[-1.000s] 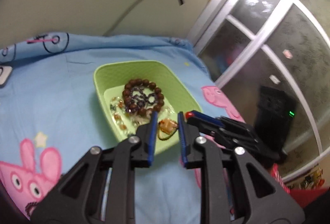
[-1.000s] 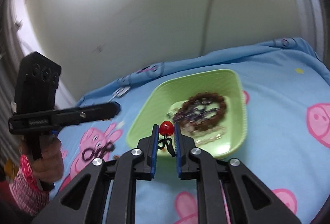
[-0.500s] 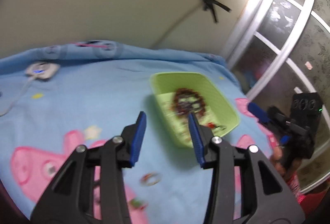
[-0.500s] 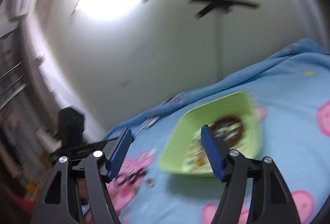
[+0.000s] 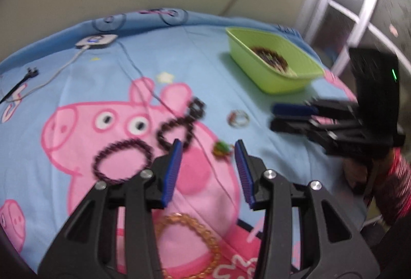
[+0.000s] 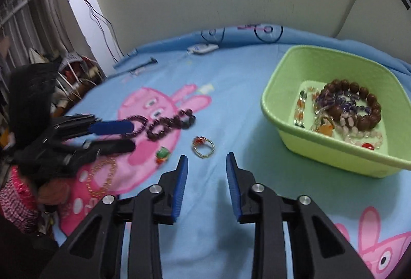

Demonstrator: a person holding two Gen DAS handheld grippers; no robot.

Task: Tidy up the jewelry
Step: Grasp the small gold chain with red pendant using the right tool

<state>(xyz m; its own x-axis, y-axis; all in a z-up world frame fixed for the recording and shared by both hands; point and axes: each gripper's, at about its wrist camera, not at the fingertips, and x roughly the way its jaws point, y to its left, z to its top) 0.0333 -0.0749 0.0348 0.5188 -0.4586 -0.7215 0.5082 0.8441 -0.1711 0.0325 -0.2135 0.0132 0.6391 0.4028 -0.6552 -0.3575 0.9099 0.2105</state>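
A green tub (image 6: 334, 153) (image 5: 257, 65) on the blue bedsheet holds a brown bead bracelet (image 6: 359, 101) and several other pieces. Loose on the sheet lie dark bead bracelets (image 5: 120, 160) (image 6: 167, 124), a small ring-like bracelet (image 5: 238, 119) (image 6: 203, 146), a green-and-red piece (image 5: 221, 147) (image 6: 162, 153) and a gold chain (image 5: 190, 240) (image 6: 102, 176). My left gripper (image 5: 208, 158) is open and empty above the sheet near the green-and-red piece. My right gripper (image 6: 206, 165) is open and empty just before the small bracelet. Each gripper shows in the other's view, the right (image 5: 295, 117) and the left (image 6: 113, 135).
A white charger with a cable (image 5: 96, 41) (image 6: 203, 48) and a black plug (image 5: 30, 72) lie at the far edge of the bed by the wall. A glass door (image 5: 359, 9) is to the right. Cluttered shelves (image 6: 72, 73) stand left of the bed.
Both grippers have opened and dropped their pieces into the tub. Both have swung away from the tub toward the loose jewelry on the sheet.
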